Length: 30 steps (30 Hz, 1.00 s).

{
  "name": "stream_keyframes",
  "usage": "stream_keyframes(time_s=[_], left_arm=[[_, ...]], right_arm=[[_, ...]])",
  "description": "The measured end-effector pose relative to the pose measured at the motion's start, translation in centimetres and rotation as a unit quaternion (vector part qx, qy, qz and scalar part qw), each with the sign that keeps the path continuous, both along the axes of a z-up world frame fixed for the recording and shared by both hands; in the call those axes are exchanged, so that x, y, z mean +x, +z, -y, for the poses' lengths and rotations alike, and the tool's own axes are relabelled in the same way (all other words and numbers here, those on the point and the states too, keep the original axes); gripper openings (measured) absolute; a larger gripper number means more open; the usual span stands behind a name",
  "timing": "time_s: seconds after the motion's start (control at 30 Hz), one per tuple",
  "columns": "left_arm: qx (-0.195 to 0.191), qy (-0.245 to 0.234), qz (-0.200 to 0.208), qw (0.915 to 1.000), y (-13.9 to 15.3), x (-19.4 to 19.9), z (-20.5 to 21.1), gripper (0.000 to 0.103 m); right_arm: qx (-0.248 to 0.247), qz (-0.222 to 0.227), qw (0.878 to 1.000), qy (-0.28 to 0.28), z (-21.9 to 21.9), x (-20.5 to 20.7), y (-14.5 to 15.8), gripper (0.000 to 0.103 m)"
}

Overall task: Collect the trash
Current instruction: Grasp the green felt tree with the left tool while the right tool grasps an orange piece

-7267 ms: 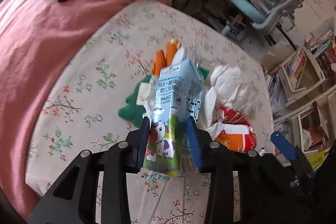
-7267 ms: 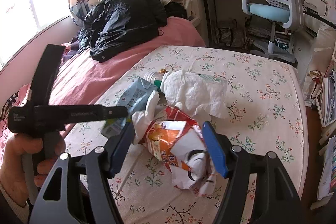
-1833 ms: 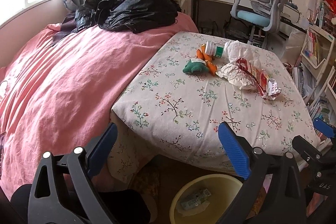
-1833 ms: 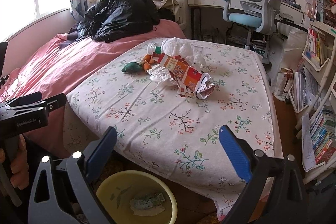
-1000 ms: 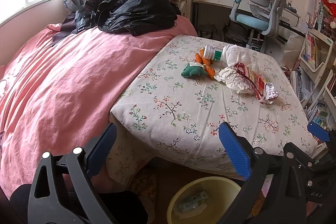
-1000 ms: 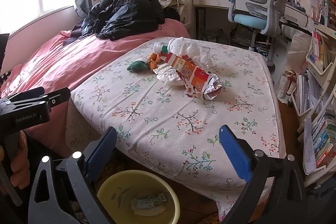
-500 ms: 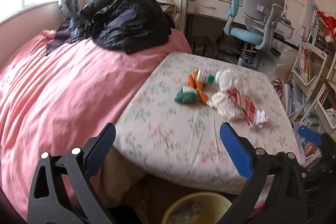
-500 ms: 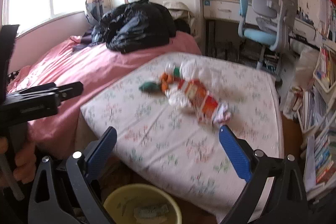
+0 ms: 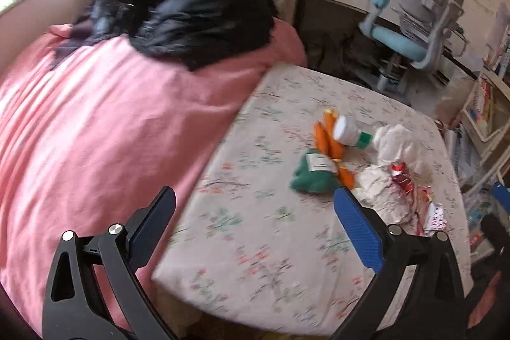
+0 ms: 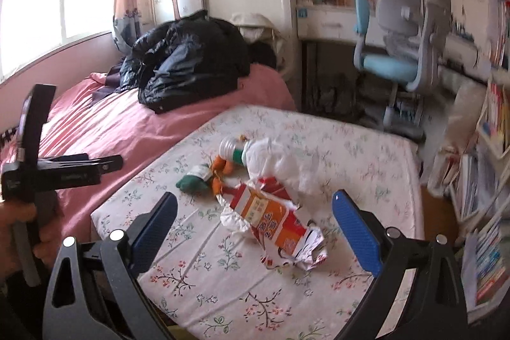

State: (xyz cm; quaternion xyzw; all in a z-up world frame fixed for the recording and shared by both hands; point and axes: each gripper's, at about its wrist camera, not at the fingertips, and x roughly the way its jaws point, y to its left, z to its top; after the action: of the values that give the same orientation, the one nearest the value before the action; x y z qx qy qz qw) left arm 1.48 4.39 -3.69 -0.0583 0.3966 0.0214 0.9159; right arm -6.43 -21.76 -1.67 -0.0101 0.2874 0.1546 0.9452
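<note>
While blurred from the left, the crumpled carton [image 10: 276, 227] reads sharply right.

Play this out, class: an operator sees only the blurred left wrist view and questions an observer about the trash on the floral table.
Operator: Is the right gripper carrying anything?
Observer: No. The right gripper is open and empty.
Operator: What is the red thing half hidden in my view?
Observer: A crushed orange-and-red carton, lying flat on the floral table.
Operator: Anything beside it?
Observer: Crumpled white paper touches its left side.
</note>
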Motion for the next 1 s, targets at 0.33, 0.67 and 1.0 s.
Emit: stream_keyframes(time_s=[0.33,0.67,1.0], left_arm=[[0.011,-0.035,-0.082,0.996,-5.2,8.8,3.9,0.096],[-0.029,-0.082,-0.131,0.9876,-8.5,11.8,4.8,0.05],[-0.042,-0.024,-0.068,0.9965,-2.5,10.0,-0.7,0.033]], right_arm=[[-0.019,-0.012,1.0,0.019,-0.6,2.1,-1.5,0.094],[-0.035,-0.009,0.997,0.063,-3.9,3.1,-2.1,0.094],[-0.055,0.014,0.984,0.169,-8.5,1.9,-2.0,0.093]])
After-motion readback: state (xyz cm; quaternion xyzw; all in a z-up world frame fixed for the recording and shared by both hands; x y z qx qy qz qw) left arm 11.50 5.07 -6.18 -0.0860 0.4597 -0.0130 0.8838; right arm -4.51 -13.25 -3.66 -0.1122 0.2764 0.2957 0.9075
